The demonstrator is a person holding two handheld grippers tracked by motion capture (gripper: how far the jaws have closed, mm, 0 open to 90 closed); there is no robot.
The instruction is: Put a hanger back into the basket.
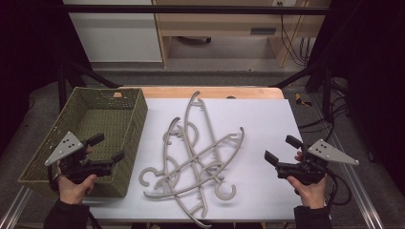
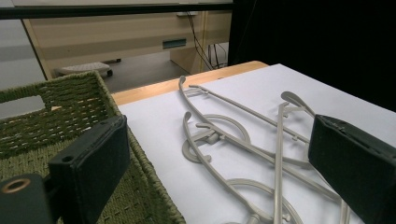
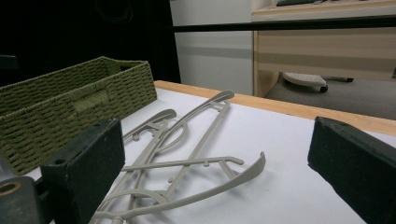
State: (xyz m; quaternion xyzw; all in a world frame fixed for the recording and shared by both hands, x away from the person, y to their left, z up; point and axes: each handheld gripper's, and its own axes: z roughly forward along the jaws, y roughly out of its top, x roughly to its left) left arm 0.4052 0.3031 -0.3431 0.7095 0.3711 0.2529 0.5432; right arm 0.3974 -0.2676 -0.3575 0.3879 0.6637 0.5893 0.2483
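High view: a wooden bench (image 1: 210, 92) under a white sheet (image 1: 258, 129) carries, at its left, a green woven basket (image 1: 125, 145) and, in the middle, a tangled heap of grey plastic hangers (image 1: 193, 162) lying flat and crossed over one another, several touching. As far as this angle shows, the basket holds nothing, so the work of moving the hangers into it looks not yet begun: every hanger seen is on the sheet, just right of the basket's near wall, and none is lifted. How many hangers make up the heap is hard to count, perhaps five. The left gripper (image 1: 109, 149) hovers over the basket's near right corner, its jaws spread wide with nothing between them; the left gripper view looks past them along the basket's rim (image 2: 140, 161) to the hangers (image 2: 243, 140). The right gripper (image 1: 282, 149) is held above the sheet's right side, apart from the heap, jaws likewise spread and holding nothing, facing the hangers (image 3: 187, 154) and the basket (image 3: 70, 107) beyond.
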